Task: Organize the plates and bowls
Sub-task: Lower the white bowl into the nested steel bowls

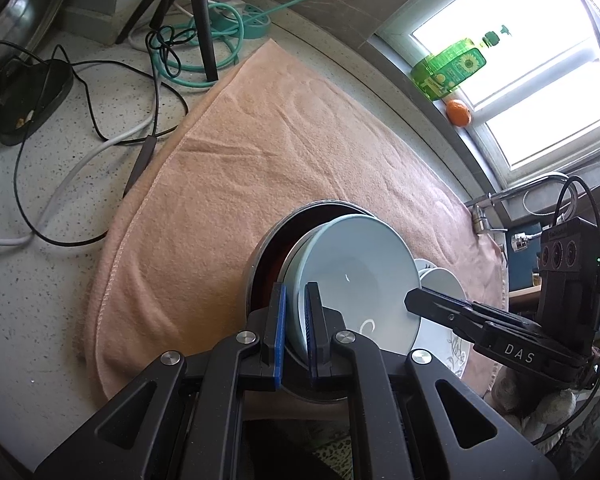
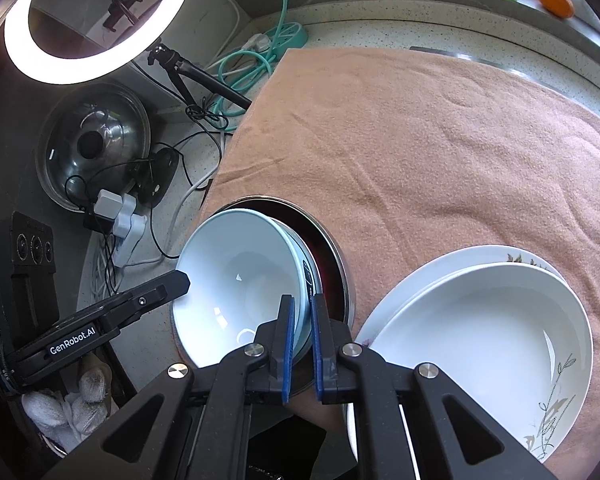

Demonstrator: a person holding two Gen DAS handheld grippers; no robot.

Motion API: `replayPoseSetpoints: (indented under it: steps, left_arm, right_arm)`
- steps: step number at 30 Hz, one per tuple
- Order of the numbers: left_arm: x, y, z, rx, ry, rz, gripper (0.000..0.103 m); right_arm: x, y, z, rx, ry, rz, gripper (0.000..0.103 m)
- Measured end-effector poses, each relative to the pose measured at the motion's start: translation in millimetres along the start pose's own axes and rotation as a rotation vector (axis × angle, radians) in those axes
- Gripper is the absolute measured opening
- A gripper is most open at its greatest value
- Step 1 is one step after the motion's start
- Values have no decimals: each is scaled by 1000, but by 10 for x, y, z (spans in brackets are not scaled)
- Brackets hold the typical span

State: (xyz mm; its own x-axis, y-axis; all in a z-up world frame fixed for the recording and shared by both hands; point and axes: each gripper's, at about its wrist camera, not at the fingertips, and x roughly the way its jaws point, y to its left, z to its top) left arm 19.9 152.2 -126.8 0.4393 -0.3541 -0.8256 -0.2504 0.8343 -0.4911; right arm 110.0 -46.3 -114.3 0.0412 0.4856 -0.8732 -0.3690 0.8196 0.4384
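L tool [image 1: 296,300] + R tool [image 2: 302,312] clamped on bowl rim [image 2: 240,276]

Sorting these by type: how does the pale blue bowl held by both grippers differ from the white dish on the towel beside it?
The pale blue bowl is tipped on edge against a metal pan; the white dish lies flat on a patterned plate. The bowl is plain, while the dish bears a leaf design. The bowl is gripped at its rim; the dish is untouched. Both are glossy, round and empty.

Window [image 1: 540,72] glare — fisheye-warped edges.
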Motion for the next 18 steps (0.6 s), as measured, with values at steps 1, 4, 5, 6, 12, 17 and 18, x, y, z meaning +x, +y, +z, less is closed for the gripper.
replayPoseSetpoints:
  steps: [1,4,5,6,12,17,18]
  left_arm:
    - [-4,-5,-5,5,-2,6,7]
    - [-34,10,-8,5,-8,7,7]
    - [-49,12,-7,7,-11,5,7]
    - [-62,17,0,10,-14,5,7]
    - [-189,53,11,7,-50,4,8]
    - [-288,173,-39,-23,-76,-3,8]
    - [-296,199,-52,-33,-80,-5,8]
  right_arm:
    - [-9,9,-4,-4,-5,-3,9]
    - [-48,17,-8,-18,-22,-9,9]
    - [-63,16,-10,-21,-28,-9,9]
    - [-80,9,-13,-23,-33,-6,9]
    - [-211,-75,-37,3,-88,25,9]
    - [-339,-154,-118,17,-148,42,11]
    - [-360,-157,-131,18,-160,40,11]
